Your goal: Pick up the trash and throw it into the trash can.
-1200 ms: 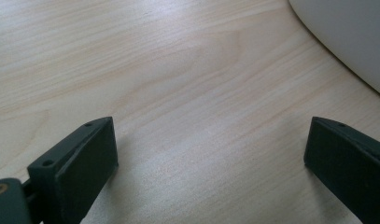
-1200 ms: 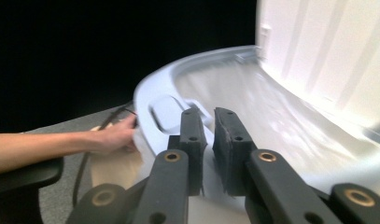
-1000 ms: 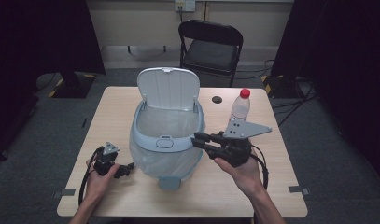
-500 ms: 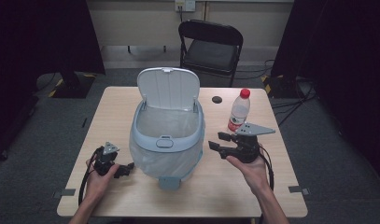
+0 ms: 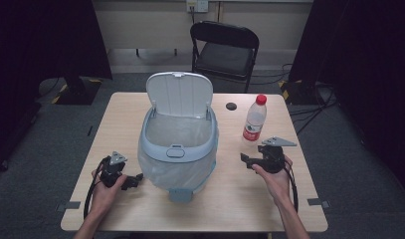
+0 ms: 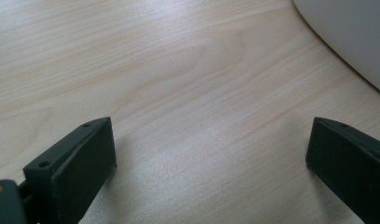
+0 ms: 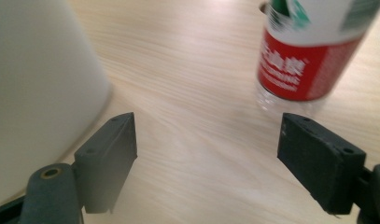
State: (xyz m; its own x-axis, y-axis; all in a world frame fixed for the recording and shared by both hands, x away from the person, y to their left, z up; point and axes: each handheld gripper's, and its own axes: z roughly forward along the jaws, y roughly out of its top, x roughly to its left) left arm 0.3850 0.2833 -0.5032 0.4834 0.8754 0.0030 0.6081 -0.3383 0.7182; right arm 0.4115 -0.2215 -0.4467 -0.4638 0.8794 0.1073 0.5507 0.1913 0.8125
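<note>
The left tongs [image 5: 133,179] are rested wide and empty on the bench [image 5: 115,124], beside the open-lidded bin [image 5: 177,144]. The right tongs [image 5: 246,160], whose jaws have just been opening with nothing between them, are aimed toward the bottle [image 5: 254,118] standing near. A reach appears begun; the bottle must next be straddled squarely.

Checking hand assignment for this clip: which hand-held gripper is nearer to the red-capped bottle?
Right. The right hand-held gripper sits just in front of the bottle, jaws open and empty. The left hand-held gripper rests across the white bin, far from it.
</note>
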